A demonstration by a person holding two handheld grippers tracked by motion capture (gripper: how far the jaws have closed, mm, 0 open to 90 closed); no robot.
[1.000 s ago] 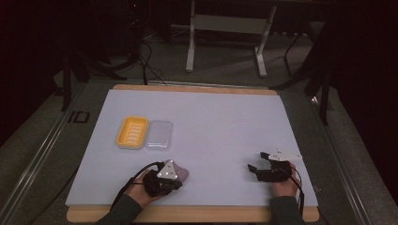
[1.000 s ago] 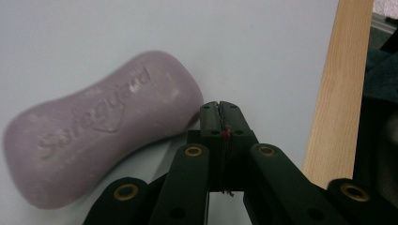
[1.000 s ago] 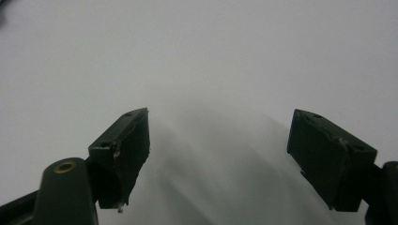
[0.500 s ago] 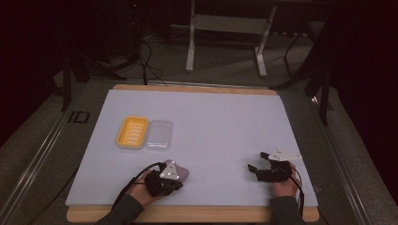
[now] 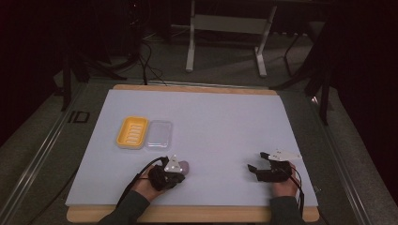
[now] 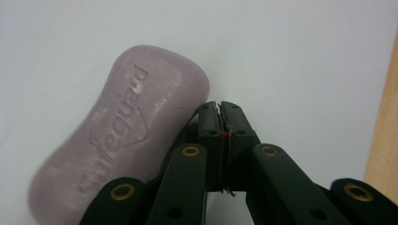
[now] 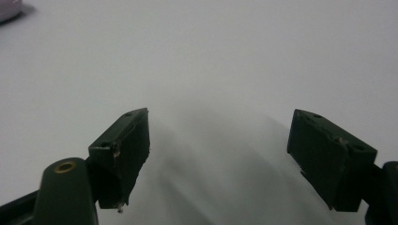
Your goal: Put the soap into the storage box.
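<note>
A wooden table (image 5: 197,87) is covered by a pale lavender-white mat (image 5: 220,126). On the mat's left side lie a yellow ribbed soap dish (image 5: 132,132) and, touching its right edge, a clear plastic lid (image 5: 158,134). Nearer, at front left, a pale purple soap bar (image 6: 119,126) lies flat on the mat.

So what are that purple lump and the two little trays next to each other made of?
The purple lump looks like a bar of soap: matt, waxy, with a pressed-in logo and pale scuffs. The yellow tray seems to be opaque moulded plastic with a ribbed floor, probably a soap dish. The clear tray beside it looks like see-through plastic, since the table's light surface shows through it; glass can't be ruled out.
</note>
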